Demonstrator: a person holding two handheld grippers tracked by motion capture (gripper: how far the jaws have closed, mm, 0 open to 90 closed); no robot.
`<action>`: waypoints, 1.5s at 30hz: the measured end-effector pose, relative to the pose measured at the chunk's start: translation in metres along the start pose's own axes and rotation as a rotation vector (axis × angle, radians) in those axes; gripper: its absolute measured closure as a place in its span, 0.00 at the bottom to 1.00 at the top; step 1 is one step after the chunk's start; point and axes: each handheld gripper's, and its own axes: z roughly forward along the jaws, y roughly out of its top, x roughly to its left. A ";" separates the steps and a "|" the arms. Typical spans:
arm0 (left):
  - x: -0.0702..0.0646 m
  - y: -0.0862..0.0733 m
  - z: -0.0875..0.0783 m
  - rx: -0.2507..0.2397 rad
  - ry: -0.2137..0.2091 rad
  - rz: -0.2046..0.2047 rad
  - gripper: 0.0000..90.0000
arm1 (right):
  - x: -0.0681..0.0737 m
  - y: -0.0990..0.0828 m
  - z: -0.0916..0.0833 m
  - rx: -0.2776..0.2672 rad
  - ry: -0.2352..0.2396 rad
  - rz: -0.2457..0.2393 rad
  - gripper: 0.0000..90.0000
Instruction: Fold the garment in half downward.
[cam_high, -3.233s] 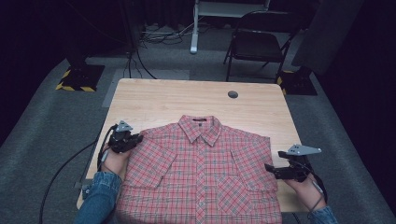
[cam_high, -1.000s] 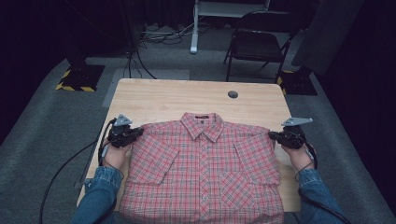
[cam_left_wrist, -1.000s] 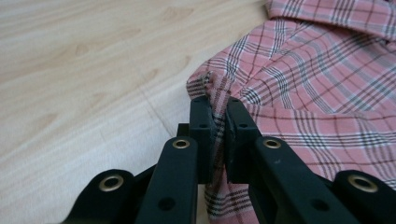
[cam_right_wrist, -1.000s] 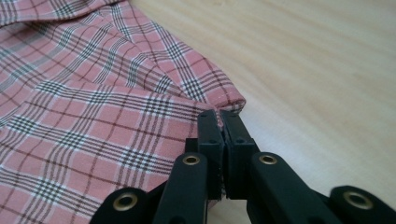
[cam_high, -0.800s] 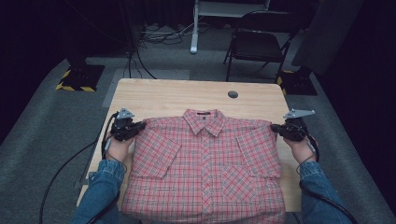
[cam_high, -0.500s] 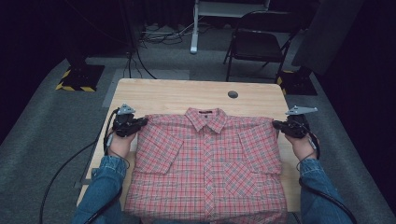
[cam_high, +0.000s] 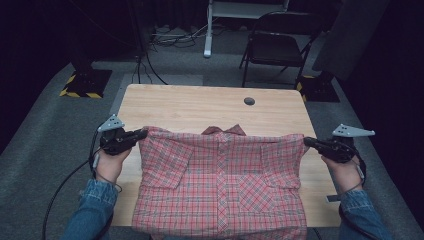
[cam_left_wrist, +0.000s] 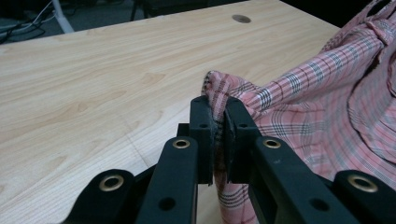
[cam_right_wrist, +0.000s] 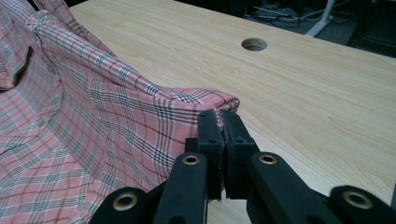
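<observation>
Shirt (cam_high: 220, 185) shoulders pinched in left claw (cam_high: 141, 134), right claw (cam_high: 308, 142).

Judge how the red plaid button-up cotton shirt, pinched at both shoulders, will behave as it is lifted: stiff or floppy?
Probably floppy: the red plaid button-up cotton shirt sags between the left gripper and right gripper, its collar dipping. Likely light, since small pinches of fabric carry it. It may drag on the light wooden table, as its lower part lies there.
</observation>
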 end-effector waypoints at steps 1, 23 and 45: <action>-0.003 0.001 -0.004 0.001 -0.003 0.012 0.93 | 0.002 0.000 -0.004 -0.003 0.001 -0.007 0.98; -0.059 -0.075 -0.102 0.093 -0.277 0.012 0.56 | 0.069 -0.067 -0.089 0.141 0.253 -0.092 0.47; -0.093 -0.097 -0.001 0.309 -0.061 0.083 0.45 | 0.106 -0.107 0.002 0.287 0.069 -0.130 0.38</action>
